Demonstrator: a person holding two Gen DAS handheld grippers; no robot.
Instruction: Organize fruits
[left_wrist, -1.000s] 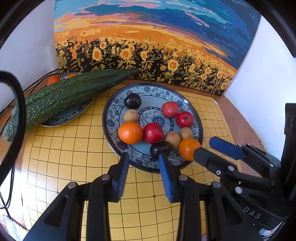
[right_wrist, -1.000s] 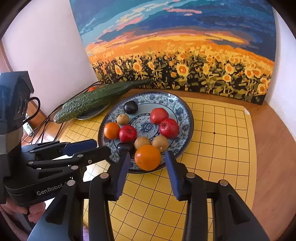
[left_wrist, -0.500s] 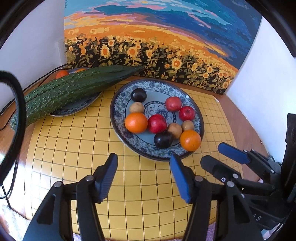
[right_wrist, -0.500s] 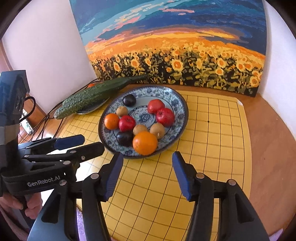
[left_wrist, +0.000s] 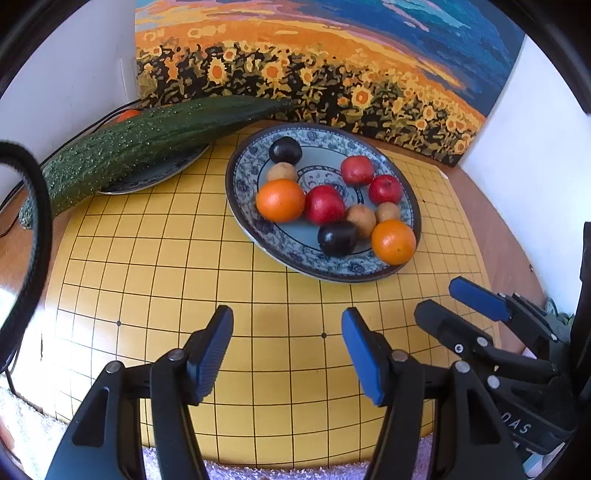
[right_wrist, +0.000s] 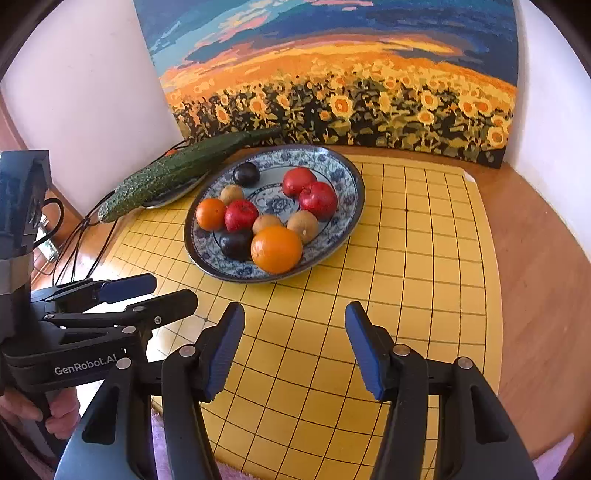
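Fruit heaped on your blue plate (left_wrist: 325, 266), both claws, left claw (left_wrist: 287, 352) and right claw (right_wrist: 294, 350), apart, gripping nothing, near the plate over the yellow grid board (right_wrist: 413, 258).

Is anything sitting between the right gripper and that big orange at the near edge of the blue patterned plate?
Nothing visible does. Only bare yellow grid board lies between the open right gripper and the large orange at the near rim of the blue patterned plate.

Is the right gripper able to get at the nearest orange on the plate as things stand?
Probably yes: the right gripper is open and empty, the orange sits at the plate's near rim, only bare board between.
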